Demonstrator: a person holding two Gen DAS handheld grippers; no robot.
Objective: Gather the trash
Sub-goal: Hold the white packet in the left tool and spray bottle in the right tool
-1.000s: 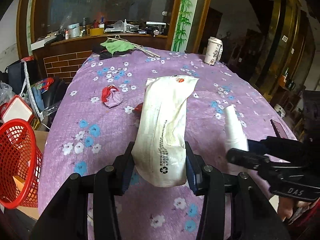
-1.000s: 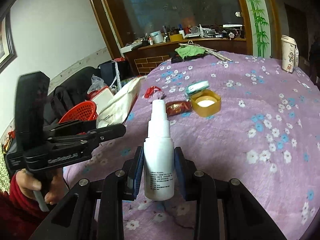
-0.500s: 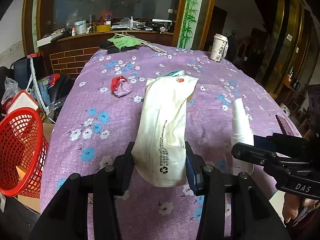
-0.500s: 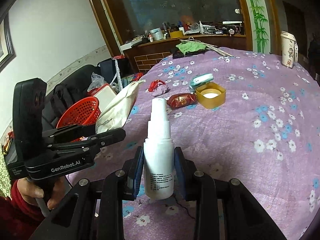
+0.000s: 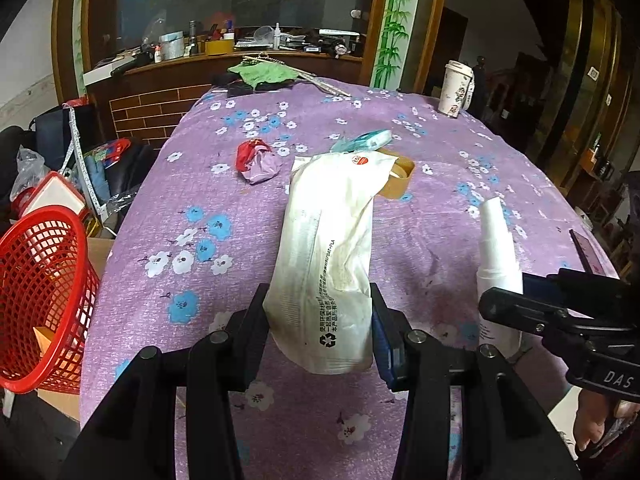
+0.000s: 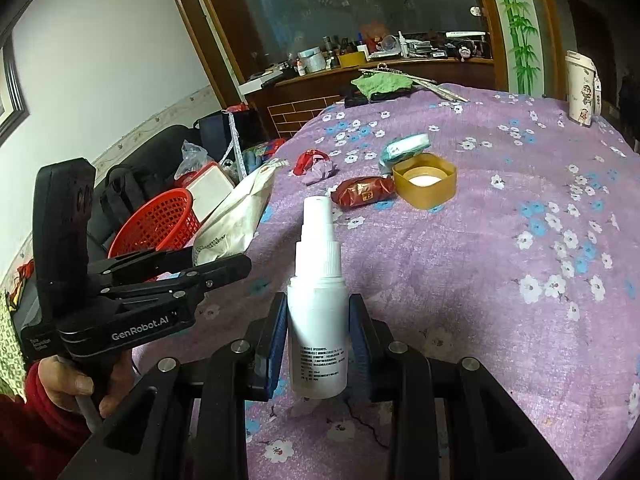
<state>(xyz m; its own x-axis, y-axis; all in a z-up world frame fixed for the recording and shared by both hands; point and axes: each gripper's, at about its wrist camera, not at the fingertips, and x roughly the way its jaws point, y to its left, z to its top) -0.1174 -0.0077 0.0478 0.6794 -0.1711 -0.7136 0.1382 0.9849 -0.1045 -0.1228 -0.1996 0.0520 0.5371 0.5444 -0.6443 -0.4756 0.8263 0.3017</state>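
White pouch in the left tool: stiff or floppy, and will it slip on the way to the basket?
Probably semi-floppy: the white pouch is creased, yet it juts forward unsupported. Likely light, since it looks flat and nearly empty. Its film looks smooth, so it may slip; the left tool pinches only its lower end.

Dim indoor light falls from above, leaving the room's far right side dark. The purple tablecloth looks grainy. Fisheye bending curves the edges, black at the corners. The white bottle glares slightly.
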